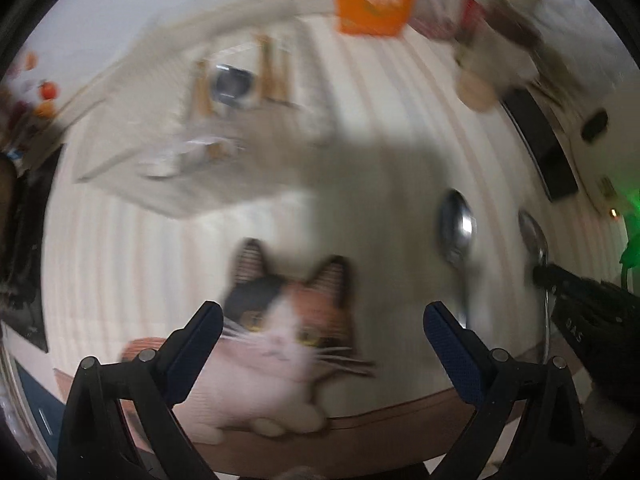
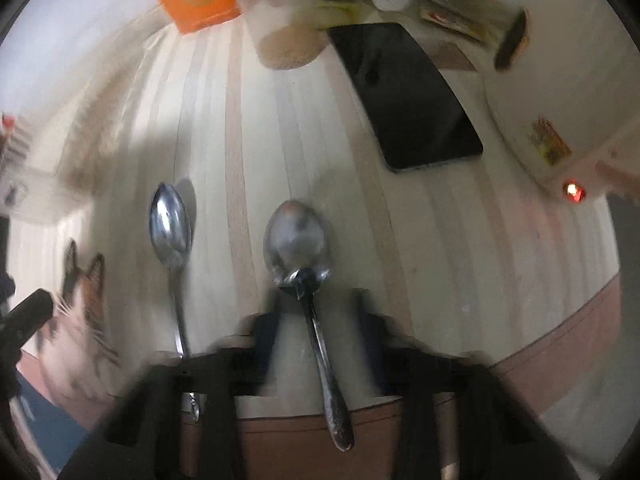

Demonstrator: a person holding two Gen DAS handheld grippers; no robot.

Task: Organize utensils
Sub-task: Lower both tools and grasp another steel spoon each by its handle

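Observation:
Two metal spoons lie on the striped table mat. In the right wrist view one spoon [image 2: 308,276] lies between the fingers of my right gripper [image 2: 316,312], which stands open around its neck; the other spoon [image 2: 172,240] lies to its left. In the left wrist view the same spoons show at right [image 1: 456,236] and far right [image 1: 536,248], with the right gripper's finger [image 1: 560,280] over the far one. My left gripper [image 1: 324,328] is open and empty above a cat picture [image 1: 288,320]. A white utensil tray [image 1: 192,128] holding cutlery sits at the back left, blurred.
An orange box [image 1: 372,0] and a cup [image 2: 288,36] stand at the back. A black phone [image 2: 404,92] lies back right of the spoons. The table's brown front edge [image 2: 560,360] runs just below the grippers. Clutter lines the far right.

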